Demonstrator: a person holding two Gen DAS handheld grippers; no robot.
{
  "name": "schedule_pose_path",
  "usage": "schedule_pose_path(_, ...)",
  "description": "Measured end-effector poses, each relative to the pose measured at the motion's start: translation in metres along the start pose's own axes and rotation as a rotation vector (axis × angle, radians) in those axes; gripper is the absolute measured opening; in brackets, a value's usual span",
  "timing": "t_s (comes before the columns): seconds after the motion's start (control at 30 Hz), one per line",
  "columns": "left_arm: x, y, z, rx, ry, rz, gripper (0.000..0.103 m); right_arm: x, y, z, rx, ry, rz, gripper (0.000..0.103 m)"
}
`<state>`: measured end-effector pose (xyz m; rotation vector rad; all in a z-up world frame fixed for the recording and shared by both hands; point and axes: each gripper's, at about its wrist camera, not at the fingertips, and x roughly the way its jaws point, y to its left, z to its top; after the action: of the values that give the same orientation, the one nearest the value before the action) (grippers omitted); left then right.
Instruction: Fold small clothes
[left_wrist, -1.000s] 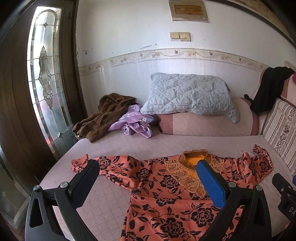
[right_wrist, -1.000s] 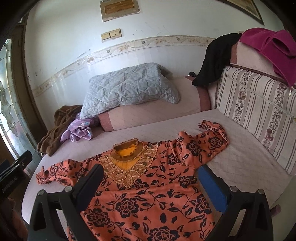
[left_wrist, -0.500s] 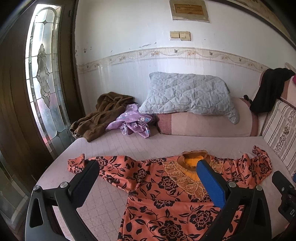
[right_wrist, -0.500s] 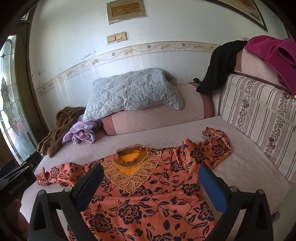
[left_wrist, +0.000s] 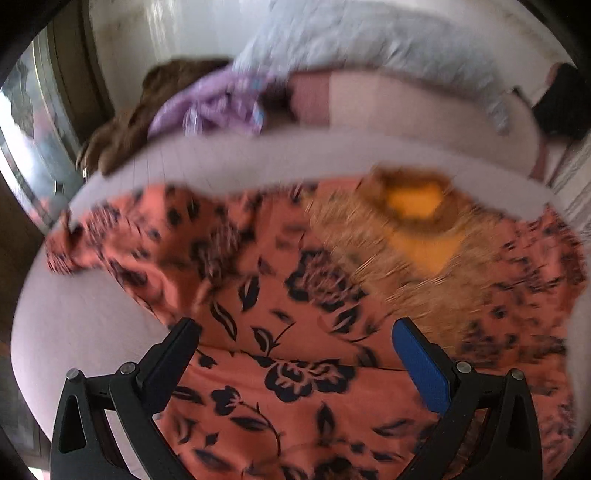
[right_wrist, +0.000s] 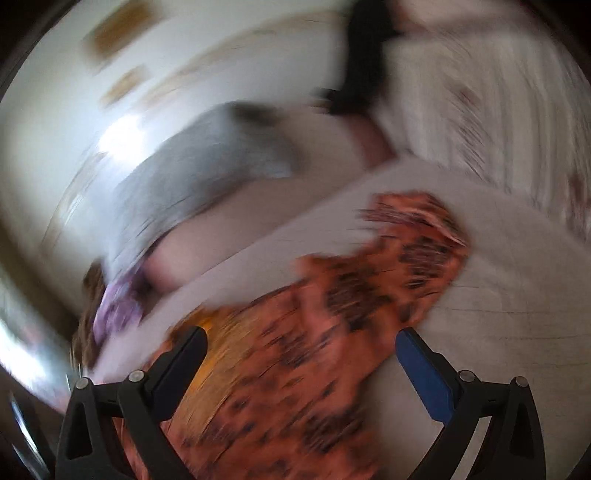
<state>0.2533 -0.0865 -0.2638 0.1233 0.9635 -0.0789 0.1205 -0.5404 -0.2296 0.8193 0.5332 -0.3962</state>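
An orange top with black flowers (left_wrist: 295, 314) lies spread flat on the bed, its yellow lace collar (left_wrist: 413, 206) toward the pillows. My left gripper (left_wrist: 295, 328) is open and empty, close above the top's left chest. In the blurred right wrist view the top's right sleeve (right_wrist: 417, 251) stretches up and right. My right gripper (right_wrist: 301, 338) is open and empty above the top's right shoulder area (right_wrist: 295, 350).
A grey quilted pillow (left_wrist: 369, 33) lies on a pink bolster (left_wrist: 424, 107) at the back. A purple garment (left_wrist: 214, 107) and a brown one (left_wrist: 122, 129) lie at the back left. A striped cushion (right_wrist: 498, 110) and a black garment (right_wrist: 362, 55) are at the right. A glass door (left_wrist: 33, 129) stands left.
Both grippers have dropped fast toward the orange top and tilted down; both views are now motion-blurred. The right one has swung toward the right sleeve. The jaws stay open.
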Motion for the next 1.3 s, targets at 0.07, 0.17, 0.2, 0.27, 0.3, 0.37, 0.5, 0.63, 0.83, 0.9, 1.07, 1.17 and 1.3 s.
schedule_pose_path(0.07, 0.023, 0.001, -0.001, -0.004, 0.068, 0.009, 0.103, 0.026, -0.040, 0.022, 0.163, 0.019, 0.032, 0.098)
schedule_pose_path(0.17, 0.040, 0.000, 0.007, -0.006, 0.060, 0.048, 0.103, 0.059, -0.076, 0.054, 0.251, 0.000, -0.001, 0.086)
schedule_pose_path(0.2, 0.044, -0.002, 0.009, 0.004, 0.051, 0.080, 0.103, 0.065, -0.082, 0.065, 0.237, -0.025, -0.059, 0.084)
schedule_pose_path(0.27, 0.047, -0.005, 0.010, 0.008, 0.055, 0.075, 0.103, 0.074, -0.088, 0.084, 0.204, -0.051, -0.109, 0.084)
schedule_pose_path(0.3, 0.048, -0.008, 0.010, 0.008, 0.055, 0.069, 0.103, 0.080, -0.088, 0.096, 0.177, -0.056, -0.124, 0.084)
schedule_pose_path(0.37, 0.047, -0.014, 0.008, 0.022, 0.050, 0.062, 0.103, 0.087, -0.078, 0.110, 0.075, -0.051, -0.184, 0.084)
schedule_pose_path(0.5, 0.038, -0.035, 0.005, 0.097, 0.001, 0.074, 0.103, 0.117, -0.053, 0.127, -0.147, -0.010, -0.282, 0.085)
schedule_pose_path(0.63, 0.034, -0.035, 0.005, 0.120, -0.004, 0.078, 0.103, 0.162, -0.041, 0.113, -0.356, 0.081, -0.466, 0.089)
schedule_pose_path(0.83, 0.031, -0.032, 0.005, 0.121, -0.016, 0.070, 0.103, 0.155, -0.078, 0.112, -0.146, 0.005, -0.432, 0.009)
schedule_pose_path(0.9, 0.024, -0.030, 0.008, 0.108, -0.032, 0.064, 0.103, 0.137, -0.072, 0.113, -0.128, -0.042, -0.337, 0.008)
schedule_pose_path(1.07, 0.007, -0.018, 0.017, 0.069, -0.089, 0.062, 0.103, 0.085, -0.019, 0.094, -0.121, -0.040, -0.026, 0.007)
schedule_pose_path(1.17, -0.001, -0.006, 0.021, 0.033, -0.107, 0.048, 0.103, 0.061, 0.035, 0.070, -0.144, -0.011, 0.172, 0.007)
schedule_pose_path(1.3, -0.012, 0.018, 0.020, -0.024, -0.117, 0.047, 0.103, 0.023, 0.126, 0.014, -0.228, 0.044, 0.418, 0.007)
